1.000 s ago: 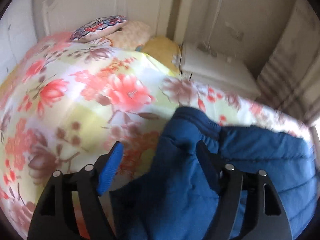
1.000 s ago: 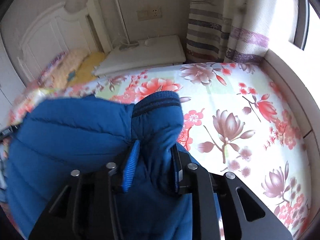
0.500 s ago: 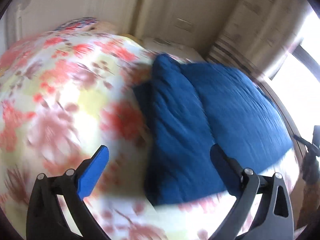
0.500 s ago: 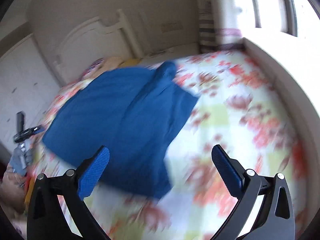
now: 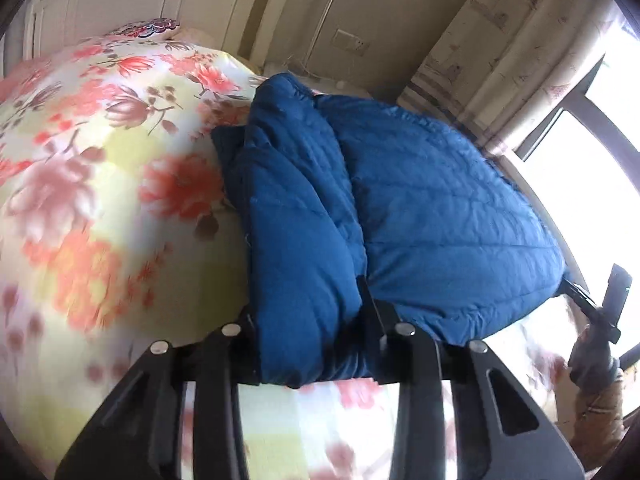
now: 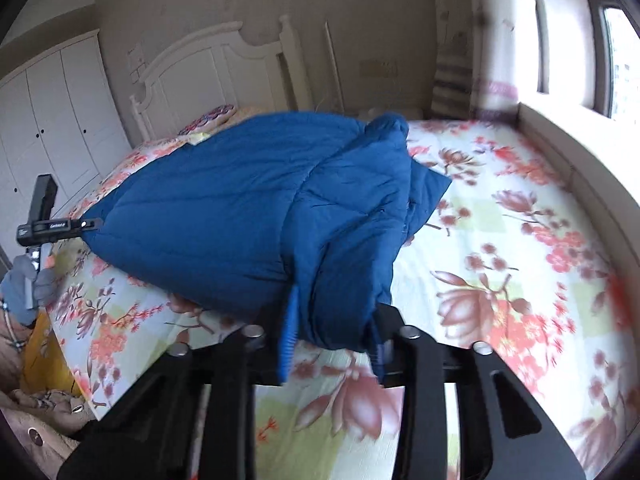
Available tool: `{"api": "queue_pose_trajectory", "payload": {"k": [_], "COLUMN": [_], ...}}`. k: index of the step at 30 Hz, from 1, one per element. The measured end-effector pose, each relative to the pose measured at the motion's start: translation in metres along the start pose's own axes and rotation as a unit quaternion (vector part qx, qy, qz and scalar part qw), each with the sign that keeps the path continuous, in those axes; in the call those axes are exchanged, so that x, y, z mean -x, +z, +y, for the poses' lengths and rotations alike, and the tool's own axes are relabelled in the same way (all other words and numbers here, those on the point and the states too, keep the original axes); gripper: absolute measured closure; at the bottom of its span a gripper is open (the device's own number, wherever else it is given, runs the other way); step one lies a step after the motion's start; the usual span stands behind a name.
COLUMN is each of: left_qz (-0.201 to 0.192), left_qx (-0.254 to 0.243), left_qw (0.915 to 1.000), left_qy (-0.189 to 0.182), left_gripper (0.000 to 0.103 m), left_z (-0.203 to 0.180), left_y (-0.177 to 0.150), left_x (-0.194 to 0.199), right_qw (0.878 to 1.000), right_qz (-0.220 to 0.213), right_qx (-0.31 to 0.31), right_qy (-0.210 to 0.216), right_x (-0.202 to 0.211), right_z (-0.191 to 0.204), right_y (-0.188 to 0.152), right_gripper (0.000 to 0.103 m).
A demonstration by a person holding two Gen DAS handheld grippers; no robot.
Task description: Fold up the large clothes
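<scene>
A blue quilted jacket (image 5: 420, 200) lies folded on the floral bedsheet (image 5: 100, 200). My left gripper (image 5: 310, 332) is shut on the jacket's near left corner, with thick padded cloth bunched between its fingers. My right gripper (image 6: 330, 332) is shut on the jacket (image 6: 224, 208) at its near right corner, a sleeve fold lying on top there. Each gripper shows in the other's view at the jacket's far corner: the right gripper (image 5: 592, 300) and the left gripper (image 6: 60, 224).
A white headboard (image 6: 208, 64) and pillows (image 6: 212, 116) stand at the bed's far end. A white wardrobe (image 6: 52, 120) is on the left. A window ledge (image 6: 576, 148) and curtain (image 5: 500, 40) run along the right. Cloth lies on the floor (image 6: 44, 404) at lower left.
Both grippers were shut on the jacket, then opened wide half a second ago with it lying on the bed. Now both have closed on its near corners.
</scene>
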State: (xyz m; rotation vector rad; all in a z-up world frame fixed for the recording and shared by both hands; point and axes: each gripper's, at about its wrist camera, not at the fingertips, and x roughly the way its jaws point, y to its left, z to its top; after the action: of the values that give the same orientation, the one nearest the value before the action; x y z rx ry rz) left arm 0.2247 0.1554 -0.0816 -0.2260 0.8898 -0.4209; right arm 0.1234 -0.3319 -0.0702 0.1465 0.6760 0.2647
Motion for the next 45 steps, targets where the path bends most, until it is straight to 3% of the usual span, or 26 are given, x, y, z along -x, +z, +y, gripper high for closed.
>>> {"api": "queue_pose_trajectory", "payload": {"k": [6, 11, 13, 16, 17, 18, 19, 22, 25, 29, 31, 35, 40, 41, 42, 43, 45], "left_qz": [0.003, 0.004, -0.006, -0.019, -0.030, -0.057, -0.076, -0.149, -0.171, -0.182, -0.185, -0.186, -0.067, -0.035, 0.019, 0.062, 0.070], "left_qx": [-0.009, 0.016, 0.022, 0.025, 0.025, 0.021, 0.019, 0.006, 0.019, 0.032, 0.026, -0.024, -0.097, -0.112, -0.122, -0.116, -0.106], "left_qw": [0.9999, 0.9998, 0.9997, 0.9993, 0.9990, 0.9976, 0.9958, 0.9844, 0.9789, 0.9743, 0.9719, 0.9684, 0.9709, 0.9719, 0.9713, 0.9710, 0.9717], "left_qy": [0.003, -0.010, -0.003, 0.019, 0.021, 0.035, 0.048, 0.094, 0.111, 0.128, 0.143, 0.165, 0.208, 0.204, 0.204, 0.200, 0.199], "left_gripper": [0.068, 0.063, 0.050, 0.029, 0.024, 0.011, 0.002, 0.002, 0.002, 0.002, 0.002, 0.002, 0.002, 0.002, 0.002, 0.002, 0.002], "left_z": [0.002, 0.011, 0.012, 0.012, 0.014, 0.014, 0.013, 0.005, -0.013, -0.042, -0.060, -0.100, -0.133, -0.132, -0.127, -0.121, -0.116], "left_y": [-0.059, -0.112, -0.120, -0.120, -0.118, -0.115, -0.113, -0.090, -0.050, 0.010, 0.037, 0.076, 0.090, 0.086, 0.080, 0.077, 0.078], "left_x": [0.054, 0.085, 0.090, 0.102, 0.111, 0.126, 0.137, 0.169, 0.171, 0.142, 0.119, 0.057, -0.053, -0.075, -0.107, -0.128, -0.139], "right_qw": [0.999, 0.997, 0.998, 0.999, 0.999, 1.000, 0.999, 0.997, 0.996, 0.992, 0.995, 0.996, 0.993, 0.989, 0.983, 0.981, 0.983], "right_qz": [0.010, 0.013, 0.015, 0.036, 0.027, 0.003, -0.017, -0.063, -0.073, -0.114, -0.093, -0.042, 0.046, 0.070, 0.124, 0.156, 0.154], "right_qx": [0.000, -0.030, -0.028, -0.023, -0.020, -0.020, -0.023, -0.042, -0.012, 0.024, 0.019, 0.037, 0.070, 0.087, 0.088, 0.068, 0.049], "right_qy": [0.046, 0.063, 0.052, 0.029, 0.015, -0.010, -0.023, -0.032, -0.041, -0.043, -0.029, -0.063, -0.082, -0.094, -0.103, -0.095, -0.088], "right_x": [0.060, 0.093, 0.095, 0.101, 0.107, 0.117, 0.125, 0.137, 0.117, 0.073, 0.041, -0.032, -0.122, -0.144, -0.174, -0.188, -0.195], "right_z": [0.020, 0.026, 0.026, 0.023, 0.021, 0.017, 0.015, 0.012, 0.039, 0.087, 0.108, 0.144, 0.156, 0.154, 0.146, 0.138, 0.132], "right_y": [-0.050, -0.096, -0.098, -0.087, -0.083, -0.075, -0.069, -0.034, 0.012, 0.079, 0.110, 0.147, 0.137, 0.128, 0.114, 0.105, 0.104], "right_gripper": [0.072, 0.071, 0.068, 0.052, 0.037, 0.020, 0.015, 0.015, 0.015, 0.007, 0.007, 0.007, 0.007, 0.007, 0.007, 0.007, 0.006]}}
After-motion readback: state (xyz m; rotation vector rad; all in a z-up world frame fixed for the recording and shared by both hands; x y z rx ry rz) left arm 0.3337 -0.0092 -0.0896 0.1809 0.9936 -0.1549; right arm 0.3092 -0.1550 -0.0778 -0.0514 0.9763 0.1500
